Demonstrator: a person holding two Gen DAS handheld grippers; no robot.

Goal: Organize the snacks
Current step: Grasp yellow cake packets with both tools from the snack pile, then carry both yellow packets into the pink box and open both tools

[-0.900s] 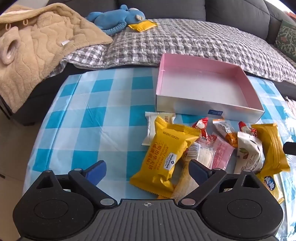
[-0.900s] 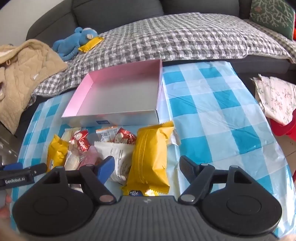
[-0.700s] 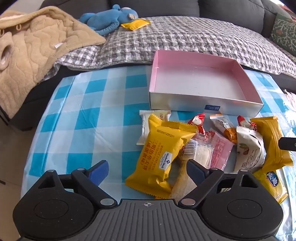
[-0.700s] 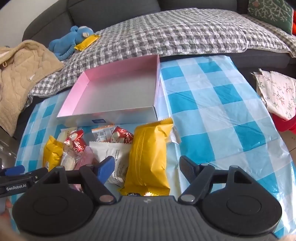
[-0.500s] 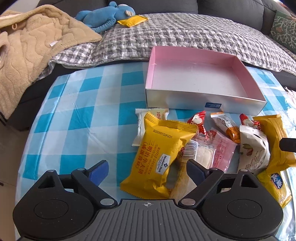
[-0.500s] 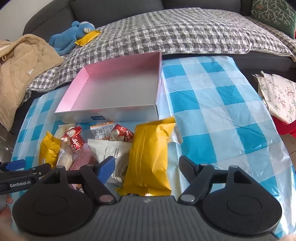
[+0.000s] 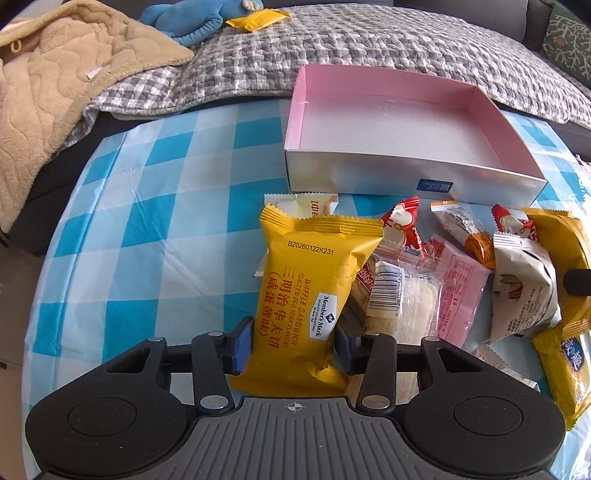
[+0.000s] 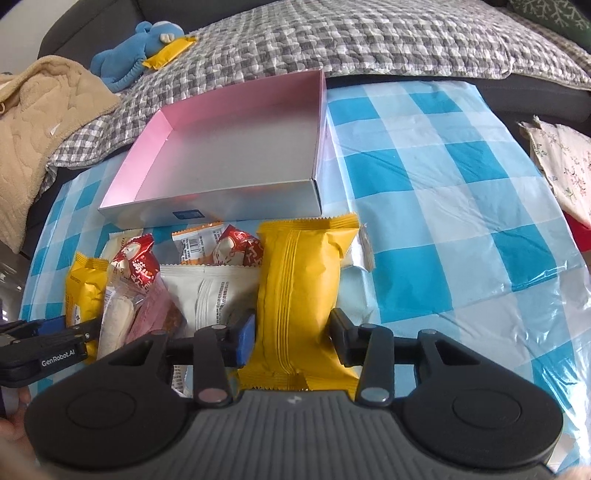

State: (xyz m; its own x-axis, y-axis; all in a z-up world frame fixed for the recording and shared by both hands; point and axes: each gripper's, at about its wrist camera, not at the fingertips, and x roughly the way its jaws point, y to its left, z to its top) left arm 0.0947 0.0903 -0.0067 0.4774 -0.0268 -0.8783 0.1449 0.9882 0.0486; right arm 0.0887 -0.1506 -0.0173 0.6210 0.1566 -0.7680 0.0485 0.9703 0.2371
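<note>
A pile of snack packets lies on the blue-checked tablecloth in front of an empty pink-lined box (image 7: 406, 122), which also shows in the right wrist view (image 8: 236, 155). My left gripper (image 7: 293, 345) is shut on a yellow waffle sandwich packet (image 7: 306, 291), its pads pressing both sides. My right gripper (image 8: 291, 339) is shut on another yellow packet (image 8: 299, 288) at the right end of the pile. The left gripper (image 8: 48, 347) shows at the left edge of the right wrist view.
Red, white and pink packets (image 7: 436, 280) lie between the two yellow ones. Behind the table stands a sofa with a grey checked quilt (image 7: 369, 48), a beige blanket (image 7: 55, 85), a blue plush toy (image 7: 192, 18) and a floral cloth (image 8: 565, 162) at right.
Both grippers moved forward and down over the pile and closed, the left on the waffle sandwich packet and the right on the other yellow packet. Before, both were open.
</note>
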